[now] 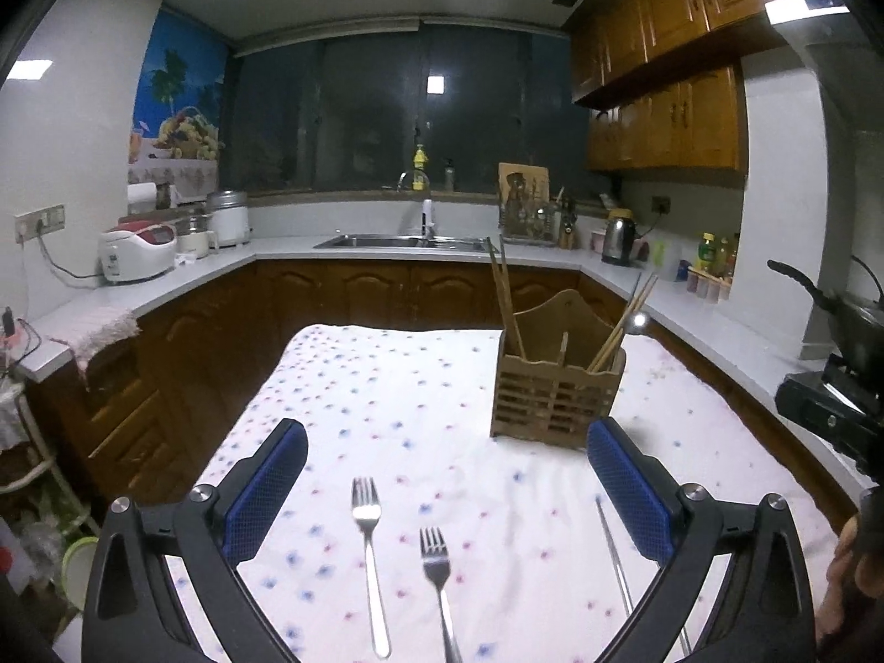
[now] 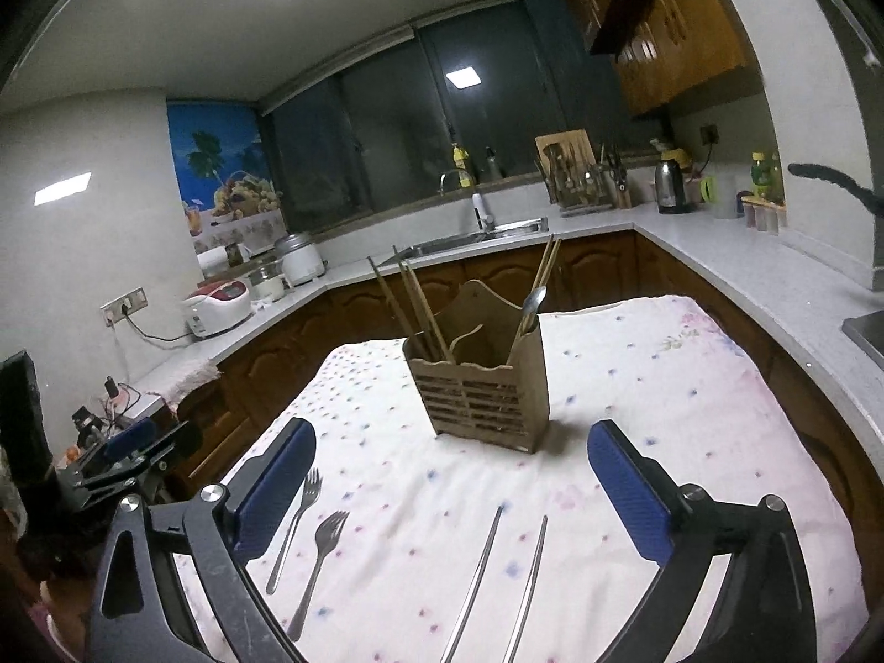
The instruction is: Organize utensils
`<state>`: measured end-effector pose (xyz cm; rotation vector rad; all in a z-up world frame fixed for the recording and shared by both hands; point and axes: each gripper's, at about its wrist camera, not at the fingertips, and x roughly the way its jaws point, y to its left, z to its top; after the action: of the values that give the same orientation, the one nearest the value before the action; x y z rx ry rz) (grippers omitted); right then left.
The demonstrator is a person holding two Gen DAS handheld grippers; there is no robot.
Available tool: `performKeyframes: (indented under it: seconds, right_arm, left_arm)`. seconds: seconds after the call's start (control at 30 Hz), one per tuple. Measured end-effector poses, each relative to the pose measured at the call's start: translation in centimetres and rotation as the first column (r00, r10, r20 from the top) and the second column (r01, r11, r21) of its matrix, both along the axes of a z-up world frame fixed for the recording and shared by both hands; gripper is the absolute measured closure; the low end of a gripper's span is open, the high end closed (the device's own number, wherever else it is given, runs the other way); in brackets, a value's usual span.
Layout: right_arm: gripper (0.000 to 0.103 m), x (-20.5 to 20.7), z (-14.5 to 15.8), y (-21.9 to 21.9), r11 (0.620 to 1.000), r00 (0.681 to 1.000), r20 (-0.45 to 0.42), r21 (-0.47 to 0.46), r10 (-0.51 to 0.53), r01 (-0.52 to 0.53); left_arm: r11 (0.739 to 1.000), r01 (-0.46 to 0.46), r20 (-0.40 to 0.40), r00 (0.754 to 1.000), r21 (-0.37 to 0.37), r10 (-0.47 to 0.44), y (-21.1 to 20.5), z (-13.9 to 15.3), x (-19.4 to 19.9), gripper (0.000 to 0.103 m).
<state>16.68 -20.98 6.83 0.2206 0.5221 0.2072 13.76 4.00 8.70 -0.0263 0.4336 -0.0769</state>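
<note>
Both tools empty, jaws wide apart: left tool (image 1: 446, 489), right tool (image 2: 452, 489). Wooden caddy (image 2: 479, 381) stands mid tabletop (image 2: 663, 387), chopsticks and a spoon already inside. Two forks (image 1: 367, 541) lie under the left tool; likely next pick. Pinch a handle mid-length, lift level, drop upright. Only the right view shows both metal chopsticks (image 2: 480, 569); left view shows one.
</note>
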Motion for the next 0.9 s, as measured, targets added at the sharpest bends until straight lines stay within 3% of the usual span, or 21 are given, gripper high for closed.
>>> performKeyframes:
  seconds: [0.23, 0.53, 0.63, 0.73, 0.9]
  right_arm:
    - [0.002, -3.5, -0.1, 0.5, 0.998, 0.999, 0.035, -0.057, -0.005, 0.007]
    - [0.000, -7.6, 4.3, 0.2, 0.994, 0.984, 0.176, -0.107, -0.020, 0.039]
    - [0.000, -8.9, 2.6, 0.5, 0.992, 0.980, 0.196, -0.105, -0.044, 0.066]
    - [0.000, -9.5, -0.1, 0.8, 0.988, 0.981, 0.170, -0.108, -0.088, 0.107]
    - [0.000, -10.3, -4.2, 0.3, 0.987, 0.985, 0.115, -0.082, -0.127, 0.137]
  left_arm:
    - [0.999, -0.037, 0.018, 0.999, -0.034, 0.038, 1.4, 0.1, -2.9, 0.001]
    - [0.999, -0.038, 0.135, 0.990, -0.018, 0.040, 1.7, 0.7, -7.4, 0.001]
    - [0.998, -0.067, 0.118, 0.991, 0.018, 0.064, 1.1, -1.3, -8.4, 0.001]
    - [0.999, -0.039, 0.085, 0.996, -0.005, 0.040, 1.0, -3.5, -9.0, 0.001]
    - [0.997, -0.005, 0.075, 0.997, 0.074, 0.000, -0.7, -5.8, -9.6, 0.001]
